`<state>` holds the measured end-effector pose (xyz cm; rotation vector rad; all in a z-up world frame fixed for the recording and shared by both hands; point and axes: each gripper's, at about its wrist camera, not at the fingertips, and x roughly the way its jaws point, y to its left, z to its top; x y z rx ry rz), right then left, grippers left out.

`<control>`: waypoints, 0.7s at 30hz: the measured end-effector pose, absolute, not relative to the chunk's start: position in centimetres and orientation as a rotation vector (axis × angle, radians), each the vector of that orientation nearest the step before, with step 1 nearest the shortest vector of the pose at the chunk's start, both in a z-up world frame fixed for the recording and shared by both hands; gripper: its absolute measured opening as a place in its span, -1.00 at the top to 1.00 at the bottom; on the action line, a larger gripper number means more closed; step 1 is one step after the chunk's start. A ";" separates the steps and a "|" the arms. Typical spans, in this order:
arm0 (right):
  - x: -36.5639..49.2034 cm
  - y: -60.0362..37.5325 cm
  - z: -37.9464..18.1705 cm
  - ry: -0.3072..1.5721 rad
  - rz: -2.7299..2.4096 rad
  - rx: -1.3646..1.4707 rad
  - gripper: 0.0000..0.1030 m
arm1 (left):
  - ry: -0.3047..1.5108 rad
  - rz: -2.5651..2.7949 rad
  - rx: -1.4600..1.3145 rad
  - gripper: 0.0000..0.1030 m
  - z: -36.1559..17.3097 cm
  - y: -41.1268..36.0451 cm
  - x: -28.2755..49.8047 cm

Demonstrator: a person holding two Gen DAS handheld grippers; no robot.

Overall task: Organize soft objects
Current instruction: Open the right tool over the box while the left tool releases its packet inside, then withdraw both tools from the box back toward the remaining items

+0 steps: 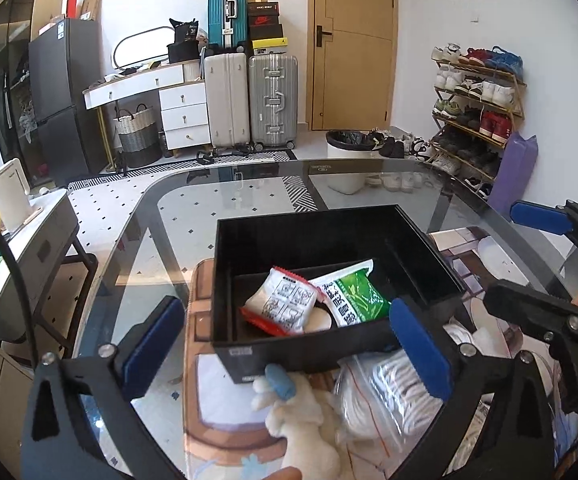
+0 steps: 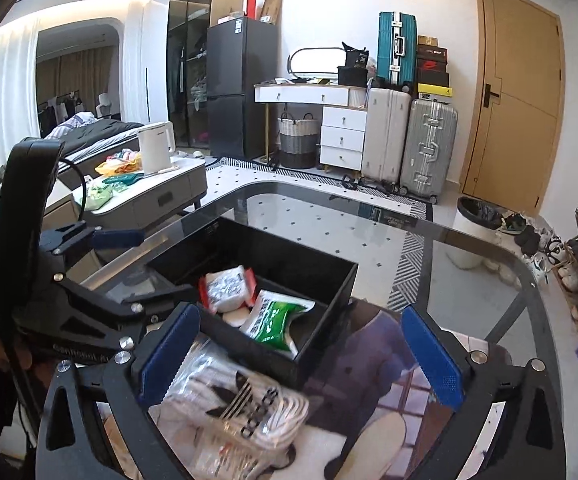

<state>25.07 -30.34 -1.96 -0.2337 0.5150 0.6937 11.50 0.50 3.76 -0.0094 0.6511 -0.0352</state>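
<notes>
Nearest the left wrist camera, a white plush toy (image 1: 305, 420) with a blue tip lies on the printed mat (image 1: 217, 392), between the spread fingers of the left gripper (image 1: 289, 344) and just short of the near wall of the black box (image 1: 301, 360). Both grippers stand wide and hold nothing. Beside the toy, toward the right gripper (image 2: 301, 352), lies a clear bag of white socks (image 2: 233, 408); in the right wrist view it sits under that gripper's left finger, its long axis running from the box corner back toward the camera. Inside the box rest a red-edged white packet (image 1: 281, 300) and a green-and-white packet (image 1: 349, 296). Judged from this layout, each loose item has its own nearer gripper: toy to the left, sock bag to the right, with the box directly ahead of both.
</notes>
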 end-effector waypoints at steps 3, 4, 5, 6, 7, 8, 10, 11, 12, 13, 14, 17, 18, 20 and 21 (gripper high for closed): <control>23.9 -31.1 -2.1 0.520 0.700 -0.228 -0.99 | 0.644 -0.026 -0.015 -1.00 4.1 0.6 10.7; 23.6 -31.3 -2.2 0.519 0.699 -0.224 -0.99 | 0.644 -0.023 -0.019 -1.00 4.2 0.7 10.4; 23.3 -31.6 -2.3 0.521 0.697 -0.220 -0.99 | 0.646 -0.023 -0.022 -1.00 4.2 0.8 10.1; 23.0 -31.9 -2.4 0.526 0.696 -0.214 -0.99 | 0.648 -0.021 -0.023 -1.00 4.3 0.8 9.9; 22.7 -32.2 -2.5 0.532 0.699 -0.208 -0.99 | 0.647 -0.016 -0.023 -1.00 4.3 0.9 9.7; 22.5 -32.4 -2.6 0.535 0.702 -0.202 -0.99 | 0.646 -0.012 -0.023 -1.00 4.4 0.9 9.6; 22.3 -32.5 -2.6 0.543 0.700 -0.200 -0.99 | 0.642 -0.010 -0.024 -1.00 4.5 1.0 9.0; 22.0 -32.7 -2.7 0.543 0.699 -0.201 -0.99 | 0.641 -0.008 -0.025 -1.00 4.5 1.0 8.8; 21.8 -32.8 -2.8 0.543 0.697 -0.201 -0.99 | 0.642 -0.004 -0.023 -1.00 4.5 1.0 8.6; 21.7 -32.9 -2.8 0.546 0.697 -0.201 -0.99 | 0.644 -0.001 -0.019 -1.00 4.4 1.0 8.4; 21.4 -33.1 -2.9 0.552 0.694 -0.199 -0.99 | 0.645 0.001 -0.017 -1.00 4.4 1.0 8.2; 21.0 -33.5 -3.1 0.561 0.687 -0.192 -0.99 | 0.655 0.005 -0.015 -1.00 4.2 1.1 7.8; 20.8 -33.7 -3.3 0.563 0.685 -0.190 -0.99 | 0.656 0.004 -0.016 -1.00 4.2 1.1 7.6; 20.4 -34.2 -3.5 0.569 0.680 -0.183 -0.99 | 0.658 0.004 -0.016 -1.00 4.1 1.1 7.2; 20.4 -34.2 -3.6 0.571 0.678 -0.180 -0.99 | 0.659 0.004 -0.014 -1.00 4.0 1.0 7.1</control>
